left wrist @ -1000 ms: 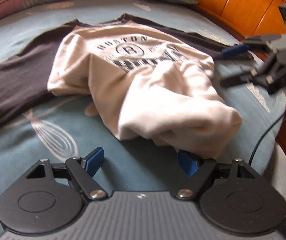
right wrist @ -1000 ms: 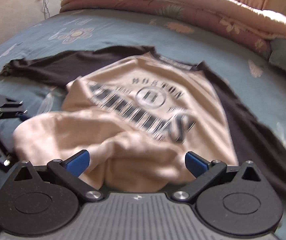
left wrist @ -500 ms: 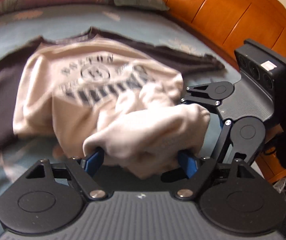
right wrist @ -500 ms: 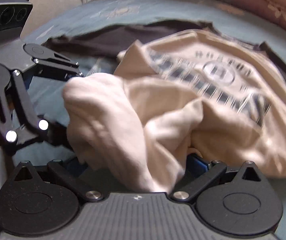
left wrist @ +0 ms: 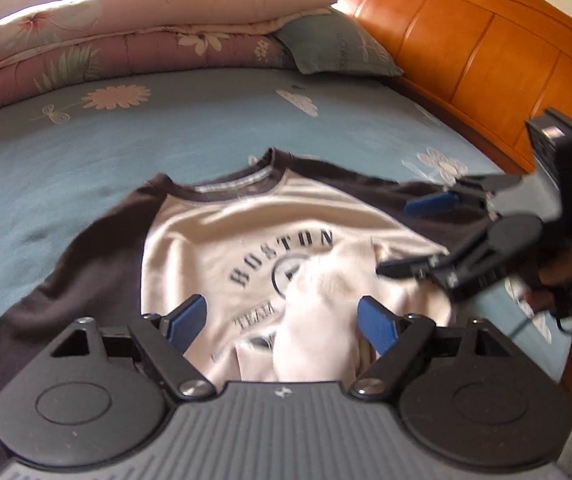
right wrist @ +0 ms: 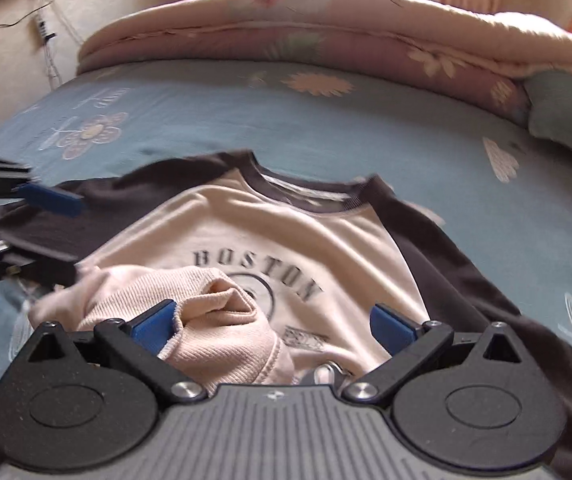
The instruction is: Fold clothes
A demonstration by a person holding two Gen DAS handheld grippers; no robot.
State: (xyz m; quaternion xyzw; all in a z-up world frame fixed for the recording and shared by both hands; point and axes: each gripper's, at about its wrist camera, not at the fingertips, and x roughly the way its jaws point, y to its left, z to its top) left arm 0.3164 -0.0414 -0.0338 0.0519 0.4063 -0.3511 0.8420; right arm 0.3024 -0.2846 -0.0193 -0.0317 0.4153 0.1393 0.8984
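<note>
While headboard (left wrist: 466, 44) shows left, wall cable (right wrist: 45, 36) shows right.

On the blue flowered bed (right wrist: 245, 128) lies a cream sweatshirt (right wrist: 253, 236) with dark brown sleeves and collar, front up, the word BOSTON printed above a round emblem. Its lower part is bunched up in a ribbed, crumpled heap (right wrist: 205, 320) over the print. The right hand-held gripper (right wrist: 273, 324) sits at the bottom of the view with its blue-padded jaws spread wide; the left pad (right wrist: 153, 326) touches the bunched hem, while the right pad stands clear above flat cloth. At the left edge the left hand-held gripper (right wrist: 41, 232), blurred, hangs over the dark sleeve, its jaws apart. A folded pink floral quilt (right wrist: 326, 28) lies along the far side of the bed, with a grey-green pillow (right wrist: 566, 116) at the right.
</note>
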